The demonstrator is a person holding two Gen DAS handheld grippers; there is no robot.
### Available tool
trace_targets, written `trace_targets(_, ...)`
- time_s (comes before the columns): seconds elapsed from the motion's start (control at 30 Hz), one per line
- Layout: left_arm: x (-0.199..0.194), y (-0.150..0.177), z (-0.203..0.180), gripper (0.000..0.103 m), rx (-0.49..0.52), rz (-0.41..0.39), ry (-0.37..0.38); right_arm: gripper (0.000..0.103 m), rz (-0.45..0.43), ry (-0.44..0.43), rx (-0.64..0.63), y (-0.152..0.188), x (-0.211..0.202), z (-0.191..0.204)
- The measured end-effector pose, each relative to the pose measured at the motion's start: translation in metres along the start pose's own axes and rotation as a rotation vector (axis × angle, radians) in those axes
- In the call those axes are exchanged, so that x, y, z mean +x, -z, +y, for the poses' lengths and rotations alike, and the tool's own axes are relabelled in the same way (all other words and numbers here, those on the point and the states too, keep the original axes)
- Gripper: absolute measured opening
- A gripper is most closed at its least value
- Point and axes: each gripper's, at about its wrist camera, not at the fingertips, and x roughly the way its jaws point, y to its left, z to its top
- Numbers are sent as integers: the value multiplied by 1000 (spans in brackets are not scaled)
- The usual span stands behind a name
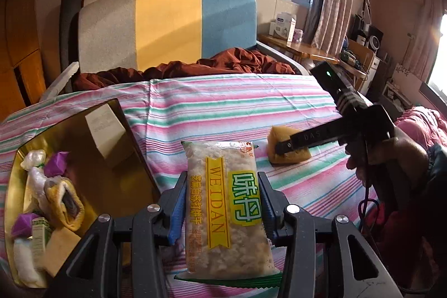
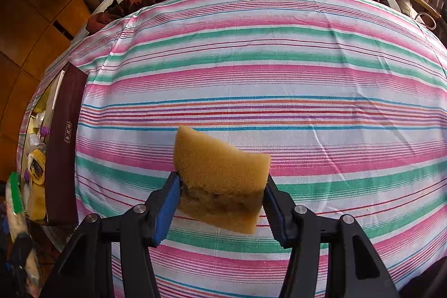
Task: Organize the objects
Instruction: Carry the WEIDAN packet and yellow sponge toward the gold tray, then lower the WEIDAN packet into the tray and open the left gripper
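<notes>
Right under your left wrist camera, your left hand-held gripper (image 1: 223,203) is clenched on a clear cracker packet (image 1: 225,207) with a yellow "WEIDAN" label; the blue pads press its two long edges and the packet hangs above the striped bedsheet (image 1: 223,102). To its left lies an open box (image 1: 134,141) with a gold inside, and in it you have several wrapped snacks (image 1: 53,186), two with purple wrappers, and a pale carton (image 1: 107,130) leaning at the far end. Farther out on the right, your right hand (image 1: 391,155) brings the other hand-held gripper (image 1: 282,148) down onto a yellow sponge (image 1: 290,145) on the bed. A rust-brown blanket (image 1: 223,63) is bunched below the grey, yellow and blue headboard (image 1: 167,24).

Close to your right wrist camera, your right hand-held gripper (image 2: 220,203) grasps the sponge (image 2: 220,172) across its lower half, both pads against its sides. Whether the sponge rests on the striped bedsheet (image 2: 279,74) or hangs just above it is hard to tell here. The box (image 2: 64,141) shows its dark maroon outer wall at the left edge, well apart from the sponge.
</notes>
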Motion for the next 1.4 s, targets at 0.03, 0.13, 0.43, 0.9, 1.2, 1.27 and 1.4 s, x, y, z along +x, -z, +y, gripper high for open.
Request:
trace_targets(0.03,-4,-3,9,46,-21,-9,-13,57,-1,3,-3,0,-1,1)
trace_targets(0.13,-14,-10,40,46,-85,-22,-72,57,-2,12,-14,2,-2,4)
trace_targets(0.43,-32,-2,154,46,-348,13,-211,57,-3,23,-23,3,-4,10)
trace_targets(0.9,3,-9,234,46,-383,99,-384,58,-3,28,-25,2,-1,11)
trace_targets(1.2,74,-14,206,47,-270,236,-257,59,-1,33,-38,2,0,11)
trace_targets(1.27,80,-16,205,47,-301,245,-217,59,-1,35,-40,1,0,13)
trace_targets(1.4,79,-19,201,48,-300,236,-240,59,-2,38,-46,1,0,14)
